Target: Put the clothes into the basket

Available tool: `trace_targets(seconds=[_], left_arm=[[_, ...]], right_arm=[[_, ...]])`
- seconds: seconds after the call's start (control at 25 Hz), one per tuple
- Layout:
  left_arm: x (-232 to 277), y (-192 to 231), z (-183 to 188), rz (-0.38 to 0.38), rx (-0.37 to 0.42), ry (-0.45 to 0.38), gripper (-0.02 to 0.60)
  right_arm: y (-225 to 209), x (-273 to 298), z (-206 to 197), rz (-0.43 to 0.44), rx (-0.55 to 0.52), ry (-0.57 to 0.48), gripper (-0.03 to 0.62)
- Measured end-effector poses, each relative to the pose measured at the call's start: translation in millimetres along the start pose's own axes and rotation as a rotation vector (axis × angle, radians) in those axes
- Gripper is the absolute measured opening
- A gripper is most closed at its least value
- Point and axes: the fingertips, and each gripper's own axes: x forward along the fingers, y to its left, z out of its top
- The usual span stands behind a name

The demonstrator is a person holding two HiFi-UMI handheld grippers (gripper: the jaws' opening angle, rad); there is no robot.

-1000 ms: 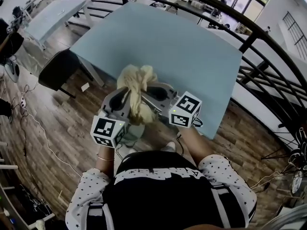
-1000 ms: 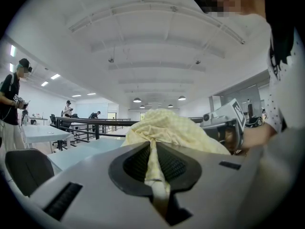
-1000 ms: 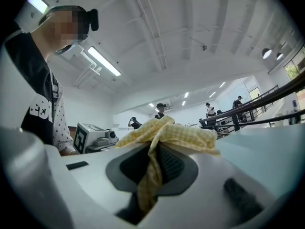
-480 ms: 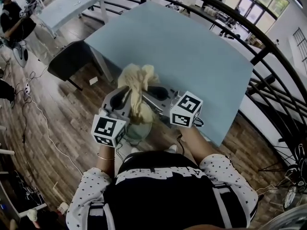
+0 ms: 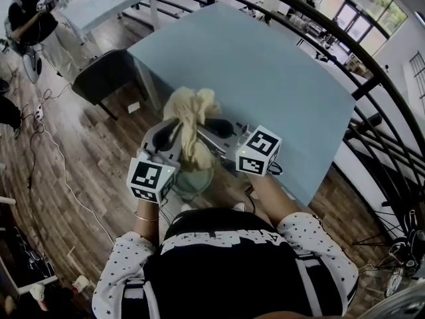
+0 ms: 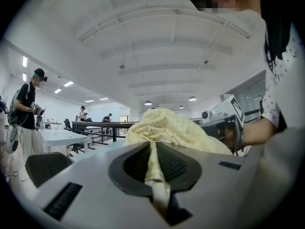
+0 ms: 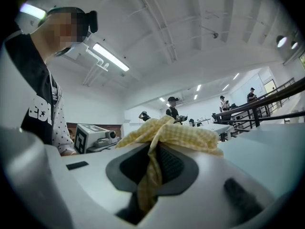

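I have the cloth (image 5: 190,108) bunched in the air over the near edge of the table (image 5: 279,78), pinched from both sides. My left claw (image 6: 153,175) is clamped on one fold and my right claw (image 7: 148,175) on another, close beside each other. Wood floor (image 5: 86,158) opens to my left as far as a dark chair (image 5: 99,78). A black railing (image 5: 375,78) bounds the table's far side.

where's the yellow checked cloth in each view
Head view: yellow checked cloth at picture centre, bunched up.
Left gripper view: cloth low centre, pinched in the jaws.
Right gripper view: cloth centre, pinched in the jaws.
Shared landmark: black railing beyond the cloth in all three.
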Motion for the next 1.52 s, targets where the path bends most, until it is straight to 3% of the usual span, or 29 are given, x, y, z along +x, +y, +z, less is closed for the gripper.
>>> trace_targets(seconds=[0.72,1.52], left_arm=[[-49,45,-12,0.013,-0.015,-0.009,0.051],[-46,55,-35,-0.100,-0.058,0.010,0.051]], right_arm=[[33,57,-12,0.005,-0.005,0.013,0.052],[28,68,-33,-0.094,0.039,0.022,0.052]])
